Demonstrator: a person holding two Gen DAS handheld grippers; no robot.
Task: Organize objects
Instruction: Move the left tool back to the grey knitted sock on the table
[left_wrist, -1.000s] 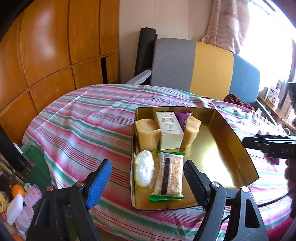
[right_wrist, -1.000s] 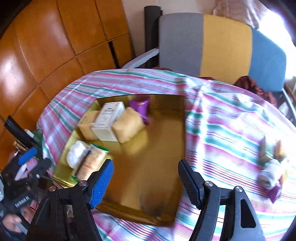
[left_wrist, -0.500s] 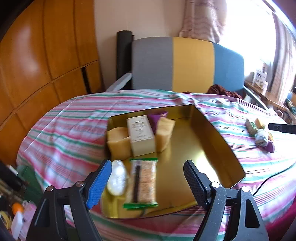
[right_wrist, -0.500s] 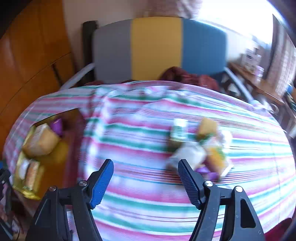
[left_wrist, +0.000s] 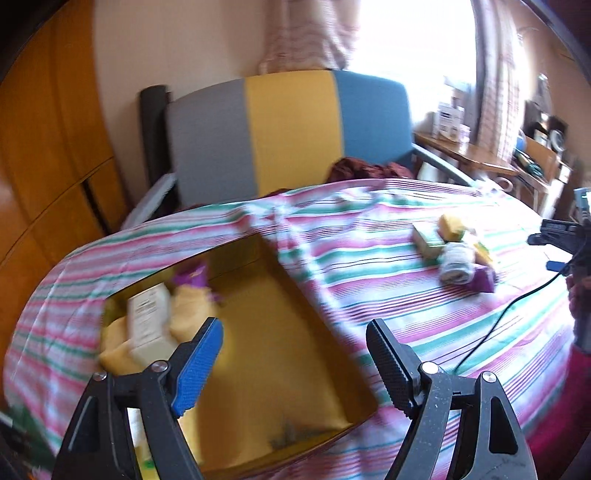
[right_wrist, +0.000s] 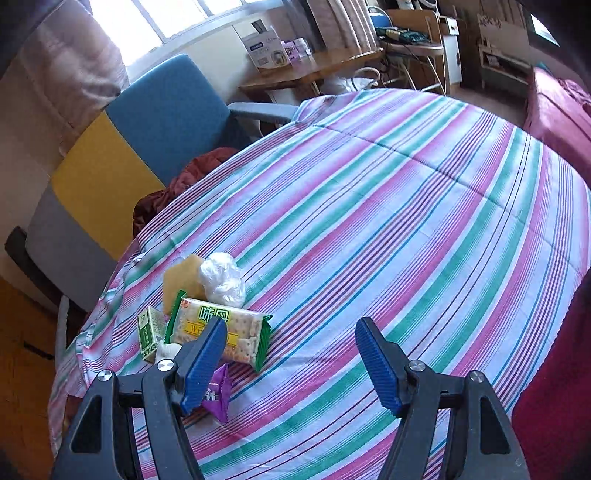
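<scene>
Both the left gripper (left_wrist: 293, 360) and right gripper (right_wrist: 290, 356) hang spread apart and empty. The cracker packet (right_wrist: 218, 332) lies atop a tight snack pile, well apart from the gold tin (left_wrist: 280, 354). Its slick wrapper could slip, or neighbours like the purple sachet (right_wrist: 216, 393) get dragged.

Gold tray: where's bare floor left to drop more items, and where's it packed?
The gold tray is bare on its right side, from the white box and yellow packs to its right wall. Its left end is crowded, purple packet in the far corner.
</scene>
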